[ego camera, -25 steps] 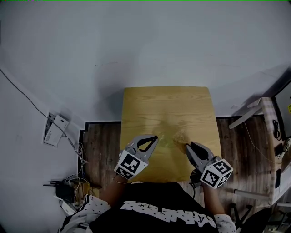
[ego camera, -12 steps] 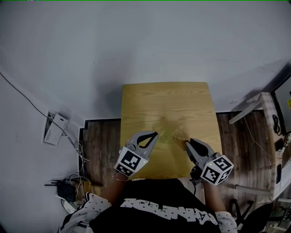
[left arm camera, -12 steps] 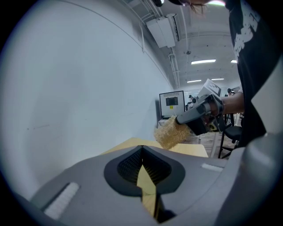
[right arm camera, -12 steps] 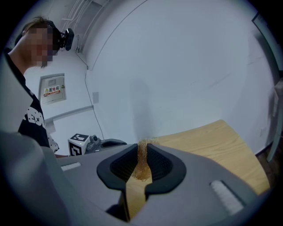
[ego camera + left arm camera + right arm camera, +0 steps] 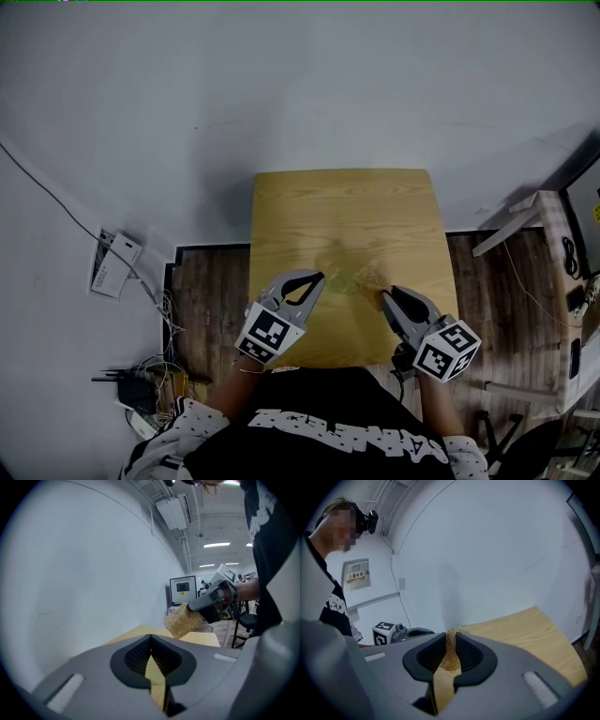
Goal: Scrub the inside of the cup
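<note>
— Our right gripper (image 5: 384, 298) is clamped on the straw-coloured scrubber (image 5: 180, 620). Our left gripper (image 5: 319, 277) is closed on nothing.
— And the cup (image 5: 344, 272)?
— We see only a faint glassy shape on the table (image 5: 309, 206), between the two tips. Unheld, it may skid or tip when we push the scrubber in.
— Neither gripper view shows it, so its rim and opening are guesswork.

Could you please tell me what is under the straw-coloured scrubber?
Only bare wooden table shows beneath the scrubber; the spot directly under it is covered. The right gripper pinches it.
</note>
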`<state>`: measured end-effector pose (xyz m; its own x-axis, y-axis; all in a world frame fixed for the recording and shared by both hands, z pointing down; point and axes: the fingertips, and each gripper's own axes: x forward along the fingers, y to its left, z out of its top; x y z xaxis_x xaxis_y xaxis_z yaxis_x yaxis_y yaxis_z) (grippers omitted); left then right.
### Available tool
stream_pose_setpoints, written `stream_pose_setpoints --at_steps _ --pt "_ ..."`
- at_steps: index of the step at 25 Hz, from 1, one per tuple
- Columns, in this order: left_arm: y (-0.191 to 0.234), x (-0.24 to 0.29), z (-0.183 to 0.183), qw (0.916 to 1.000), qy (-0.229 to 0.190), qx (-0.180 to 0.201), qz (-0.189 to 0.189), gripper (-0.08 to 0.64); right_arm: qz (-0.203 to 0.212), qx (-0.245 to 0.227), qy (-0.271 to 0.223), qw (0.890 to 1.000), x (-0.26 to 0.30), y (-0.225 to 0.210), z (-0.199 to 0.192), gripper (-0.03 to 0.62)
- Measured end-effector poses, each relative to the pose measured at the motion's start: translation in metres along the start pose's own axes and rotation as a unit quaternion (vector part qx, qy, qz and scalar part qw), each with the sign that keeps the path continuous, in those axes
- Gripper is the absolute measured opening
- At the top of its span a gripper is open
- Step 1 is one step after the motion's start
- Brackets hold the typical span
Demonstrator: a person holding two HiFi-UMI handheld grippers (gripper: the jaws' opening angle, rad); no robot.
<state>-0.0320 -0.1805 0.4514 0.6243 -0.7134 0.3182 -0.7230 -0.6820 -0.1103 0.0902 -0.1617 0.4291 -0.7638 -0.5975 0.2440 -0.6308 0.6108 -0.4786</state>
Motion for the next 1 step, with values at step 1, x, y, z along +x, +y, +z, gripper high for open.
stream_pose_setpoints --at_steps 1 --pt "-0.0004 -0.0006 -0.0001 1.0 0.0 0.0 0.0 0.002 0.0 0.001 -0.001 1.0 -0.0004 0.0003 -0.0005 0.075"
